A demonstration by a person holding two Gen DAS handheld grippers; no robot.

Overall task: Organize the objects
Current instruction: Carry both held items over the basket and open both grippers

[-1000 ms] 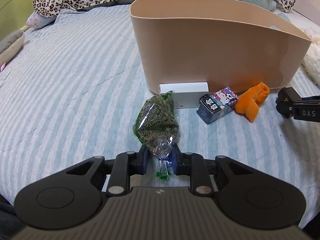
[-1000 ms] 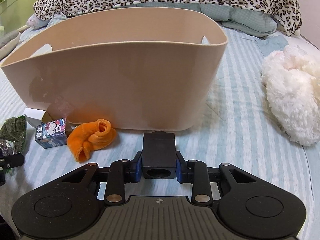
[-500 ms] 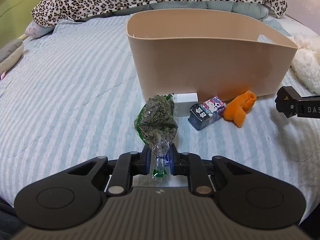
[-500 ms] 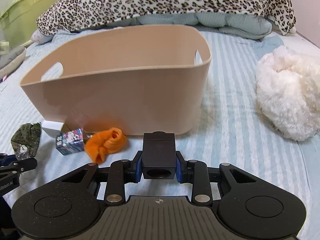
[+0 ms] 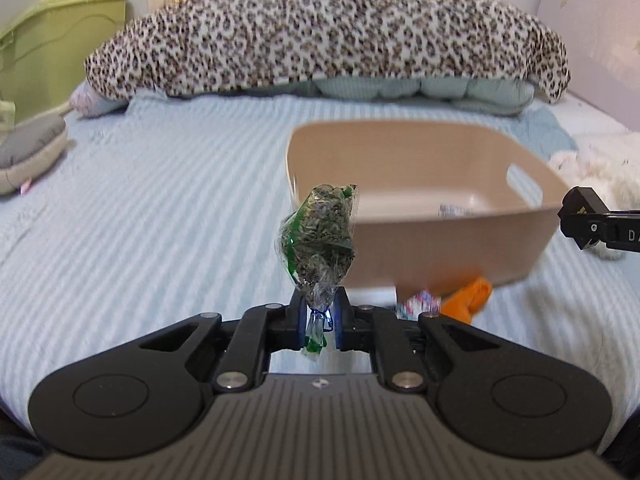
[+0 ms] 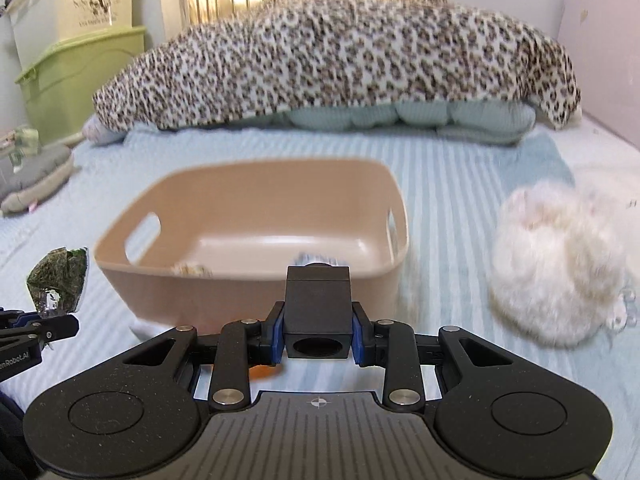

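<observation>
The left gripper (image 5: 319, 322) was closing on a bag of dried herbs (image 5: 318, 240), pinching its knotted neck. The right gripper (image 6: 318, 338) clamped a black block (image 6: 317, 312) before the tub (image 6: 256, 284).

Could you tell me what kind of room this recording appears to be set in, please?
Most likely a bedroom: the work surface is a bed with a striped blue quilt, a leopard-print blanket heaped over bedding, and plastic storage bins alongside.
</observation>
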